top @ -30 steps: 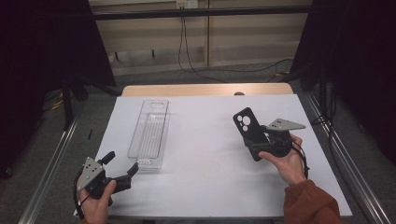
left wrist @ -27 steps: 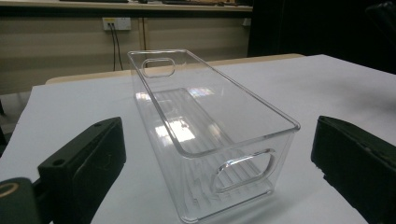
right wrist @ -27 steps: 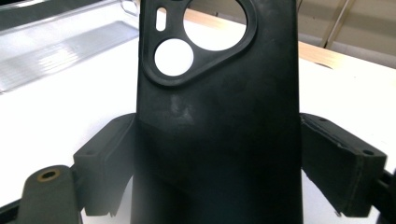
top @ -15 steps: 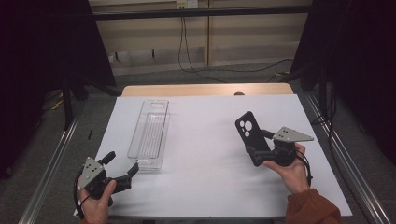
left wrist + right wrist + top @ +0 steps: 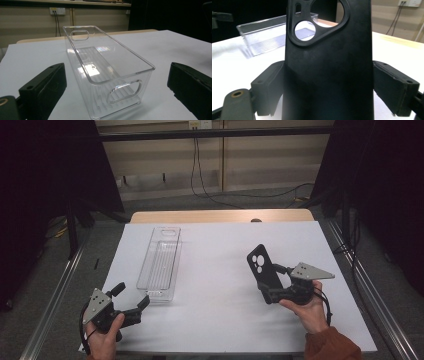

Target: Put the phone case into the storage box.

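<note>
No readable writing on the black phone case (image 5: pixel 262 268) or the clear bin (image 5: pixel 161 262). My right gripper (image 5: pixel 280 287) has its jaws clamped on the case, upright, well right of the bin. Left gripper (image 5: pixel 131 301) jaws apart, just short of the bin's near end. Bare white worktop (image 5: pixel 215 270) lies between bin and case.

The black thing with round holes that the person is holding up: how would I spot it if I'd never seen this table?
Start at the white table and look to its right side, where the person's right hand holds the right claw. Standing up from that claw, gripped between its jaws, is a black phone case. Its dark, flat shape and round camera cutouts set it apart from the long clear plastic bin to the left.
</note>
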